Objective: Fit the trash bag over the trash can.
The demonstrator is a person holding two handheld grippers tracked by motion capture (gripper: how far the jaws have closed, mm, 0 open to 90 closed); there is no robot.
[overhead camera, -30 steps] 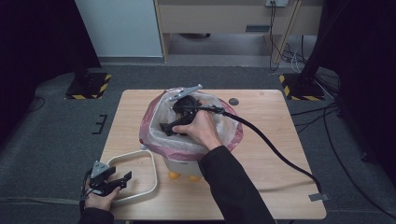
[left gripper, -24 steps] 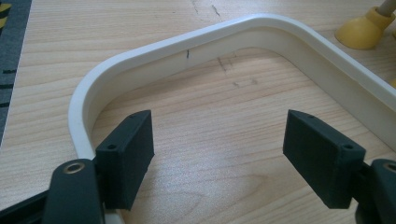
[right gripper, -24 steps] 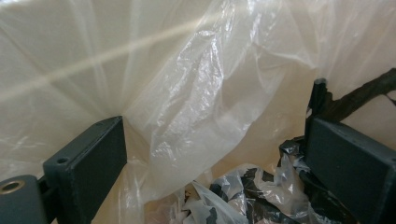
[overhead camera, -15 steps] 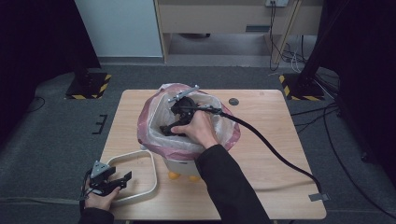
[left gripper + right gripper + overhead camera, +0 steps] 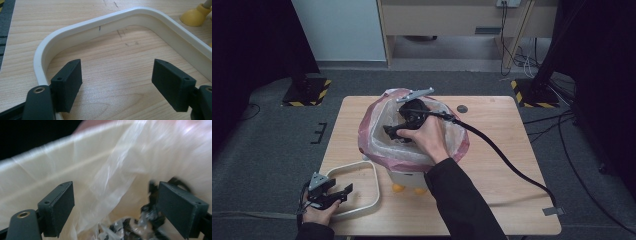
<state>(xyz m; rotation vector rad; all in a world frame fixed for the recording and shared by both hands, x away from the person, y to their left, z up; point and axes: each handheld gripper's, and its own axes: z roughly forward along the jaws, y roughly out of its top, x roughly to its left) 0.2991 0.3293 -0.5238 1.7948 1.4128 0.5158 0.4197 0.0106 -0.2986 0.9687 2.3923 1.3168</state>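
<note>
The bin (image 5: 404, 160) stood upright in the middle of the table (image 5: 492, 165), mouth up, lined with a thin pink bag (image 5: 452, 145). The right gripper (image 5: 404, 127) reached down inside it, its jaws wide and just closing a little, loose bag film (image 5: 112, 185) between them but not pinched; the right gripper view showed dark crumpled bits (image 5: 130, 227) at the bottom. At the near left the left gripper (image 5: 334, 192) hung wide open and empty over the white ring (image 5: 82, 31), with a yellow foot (image 5: 197, 16) near it in the left gripper view.

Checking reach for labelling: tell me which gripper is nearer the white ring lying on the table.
Left. The left gripper sits over the white ring; the right gripper is inside the bag-lined bin beyond.
</note>
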